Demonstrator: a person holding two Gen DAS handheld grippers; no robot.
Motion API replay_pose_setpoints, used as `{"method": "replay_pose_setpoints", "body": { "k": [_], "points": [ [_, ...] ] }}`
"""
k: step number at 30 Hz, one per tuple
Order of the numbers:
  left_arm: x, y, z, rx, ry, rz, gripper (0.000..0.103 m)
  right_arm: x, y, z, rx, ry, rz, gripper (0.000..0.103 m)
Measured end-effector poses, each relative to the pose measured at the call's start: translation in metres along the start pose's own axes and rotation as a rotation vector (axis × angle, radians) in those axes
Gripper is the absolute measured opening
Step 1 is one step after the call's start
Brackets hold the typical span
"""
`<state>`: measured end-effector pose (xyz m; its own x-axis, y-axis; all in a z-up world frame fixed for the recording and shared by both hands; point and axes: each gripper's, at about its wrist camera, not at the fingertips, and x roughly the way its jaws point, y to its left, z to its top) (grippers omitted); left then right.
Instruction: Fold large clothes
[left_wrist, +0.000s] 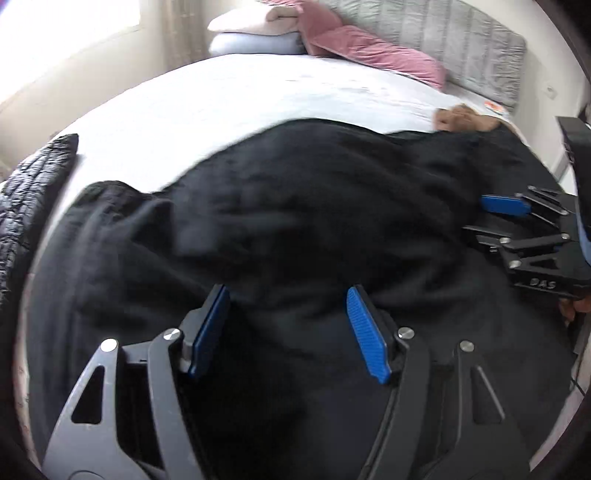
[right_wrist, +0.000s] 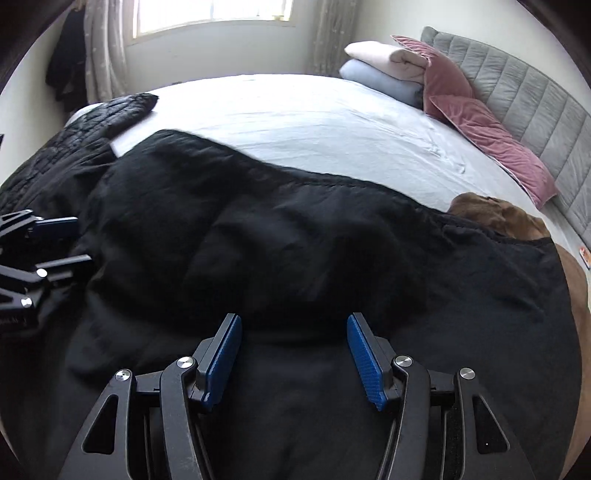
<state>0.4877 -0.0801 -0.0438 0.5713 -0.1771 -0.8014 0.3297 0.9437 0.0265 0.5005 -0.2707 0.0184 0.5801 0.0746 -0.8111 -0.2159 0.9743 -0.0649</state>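
Note:
A large black garment (left_wrist: 295, 206) lies spread and rumpled across the near side of the bed; it also fills the right wrist view (right_wrist: 295, 240). My left gripper (left_wrist: 288, 295) is open just above the cloth with nothing between its blue pads. My right gripper (right_wrist: 293, 321) is open too, over the garment's near part, empty. The right gripper also shows at the right edge of the left wrist view (left_wrist: 495, 218), and the left gripper at the left edge of the right wrist view (right_wrist: 74, 240).
The bed has a white sheet (right_wrist: 295, 118) and a grey headboard (right_wrist: 535, 110). Pink cushions (right_wrist: 480, 125) and folded pale clothes (right_wrist: 384, 70) lie by the headboard. A brown garment (right_wrist: 502, 218) lies beside the black one. A black quilted jacket (right_wrist: 74, 136) lies at the left.

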Motion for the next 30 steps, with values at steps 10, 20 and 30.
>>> {"method": "replay_pose_setpoints", "body": {
  "k": [10,20,30],
  "points": [
    [0.047,0.142,0.012,-0.273,0.137,0.218,0.083,0.021,-0.134,0.011,0.195,0.011,-0.439,0.067],
    [-0.042,0.062,-0.003,-0.057,-0.009,0.231,0.08,-0.069,-0.116,-0.023,0.3,-0.113,-0.32,0.069],
    [-0.06,0.001,-0.08,-0.03,0.003,-0.018,0.081,-0.068,0.004,-0.089,0.171,-0.035,0.019,0.069]
  ]
}}
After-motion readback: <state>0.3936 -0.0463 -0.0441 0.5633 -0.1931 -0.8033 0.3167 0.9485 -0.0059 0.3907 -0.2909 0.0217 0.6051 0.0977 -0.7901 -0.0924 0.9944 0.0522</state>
